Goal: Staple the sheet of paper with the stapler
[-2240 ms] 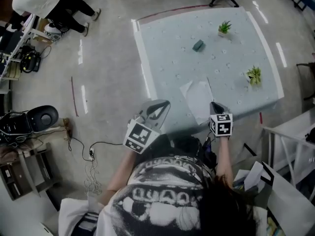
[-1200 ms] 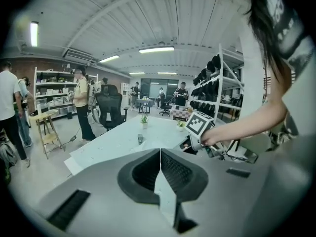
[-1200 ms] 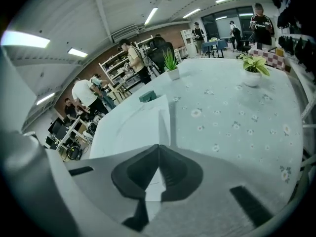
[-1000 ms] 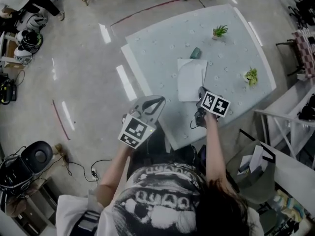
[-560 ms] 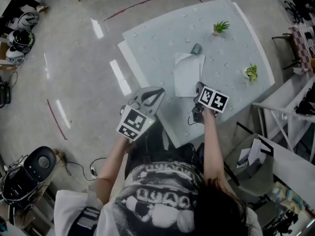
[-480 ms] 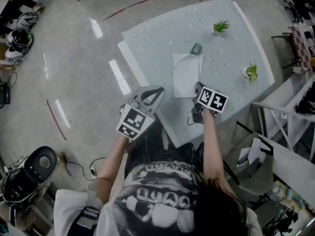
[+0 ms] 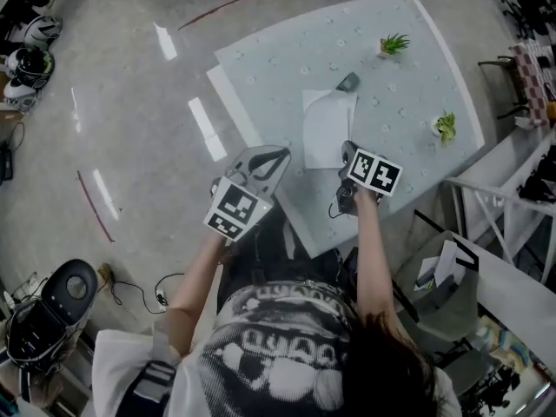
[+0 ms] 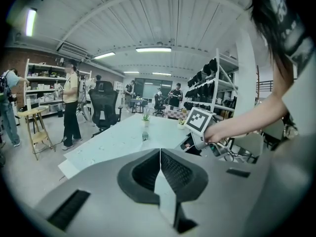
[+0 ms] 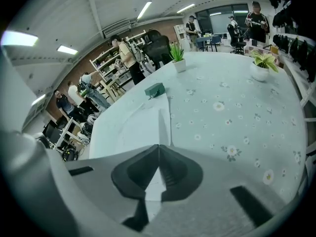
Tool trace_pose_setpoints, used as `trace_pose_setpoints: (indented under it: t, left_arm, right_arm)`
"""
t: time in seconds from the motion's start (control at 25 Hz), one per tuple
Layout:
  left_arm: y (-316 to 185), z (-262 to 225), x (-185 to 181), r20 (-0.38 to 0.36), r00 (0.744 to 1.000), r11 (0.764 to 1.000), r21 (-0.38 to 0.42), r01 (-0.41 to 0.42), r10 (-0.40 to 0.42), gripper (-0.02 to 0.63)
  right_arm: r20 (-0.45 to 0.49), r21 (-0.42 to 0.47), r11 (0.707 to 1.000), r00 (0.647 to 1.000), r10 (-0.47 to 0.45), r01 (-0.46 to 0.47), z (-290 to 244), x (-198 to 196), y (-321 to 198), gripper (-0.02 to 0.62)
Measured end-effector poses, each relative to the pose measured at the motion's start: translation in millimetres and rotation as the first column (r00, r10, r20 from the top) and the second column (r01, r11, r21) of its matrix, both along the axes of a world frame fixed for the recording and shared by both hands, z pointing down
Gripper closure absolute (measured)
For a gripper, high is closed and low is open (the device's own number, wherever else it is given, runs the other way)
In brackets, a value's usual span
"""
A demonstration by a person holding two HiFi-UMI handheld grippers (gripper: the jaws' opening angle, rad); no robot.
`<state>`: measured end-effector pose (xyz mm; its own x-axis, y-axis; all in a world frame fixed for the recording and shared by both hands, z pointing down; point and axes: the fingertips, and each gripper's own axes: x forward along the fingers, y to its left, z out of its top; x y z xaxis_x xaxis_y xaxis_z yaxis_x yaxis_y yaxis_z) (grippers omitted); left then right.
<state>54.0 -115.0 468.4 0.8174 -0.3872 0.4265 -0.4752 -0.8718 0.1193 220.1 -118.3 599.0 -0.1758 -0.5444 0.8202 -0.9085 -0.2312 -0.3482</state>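
Observation:
The white sheet of paper (image 7: 327, 129) lies on the flowered table (image 7: 408, 85), its far corner close to the small dark green stapler (image 7: 348, 82). My right gripper (image 7: 347, 152) sits at the sheet's near right edge. In the right gripper view its jaws (image 9: 158, 145) meet on the sheet (image 9: 133, 122), and a raised crease runs ahead of them toward the stapler (image 9: 154, 90). My left gripper (image 7: 276, 155) hangs shut and empty just off the table's near left edge. In the left gripper view its tips (image 8: 160, 150) point toward the distant stapler (image 8: 144, 136).
Two small potted plants (image 7: 395, 43) (image 7: 446, 126) stand at the far and right sides of the table. Its near edge (image 7: 304, 233) lies just under my hands. Office chairs and people stand across the room (image 8: 71, 107); shelving (image 7: 512, 233) is to the right.
Since the earliest frame the sheet has gone from the table's near edge up toward the stapler, with my right gripper on it. Over the last second little has shifted.

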Motion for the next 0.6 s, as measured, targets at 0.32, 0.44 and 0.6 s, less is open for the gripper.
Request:
trace_pose_setpoints:
  t: [0.32,0.44,0.6]
  left_arm:
    - [-11,4,-6,-0.027,0.999,0.999,0.002,0.033,-0.033,0.601]
    - [-15,4,-12,-0.037,0.997,0.998,0.000,0.061,-0.061,0.601]
    - [-20,6,-22,-0.048,0.994,0.995,-0.005,0.096,-0.096,0.601]
  right_arm:
    - [0.014,-0.016,1.000,1.000,0.001,0.000,2,-11,-3,0.584]
    - [0.038,-0.026,1.000,0.999,0.017,-0.016,1,-16,-4,0.584]
    - [0.084,-0.036,0.997,0.994,0.074,-0.071,0,-20,-7,0.584]
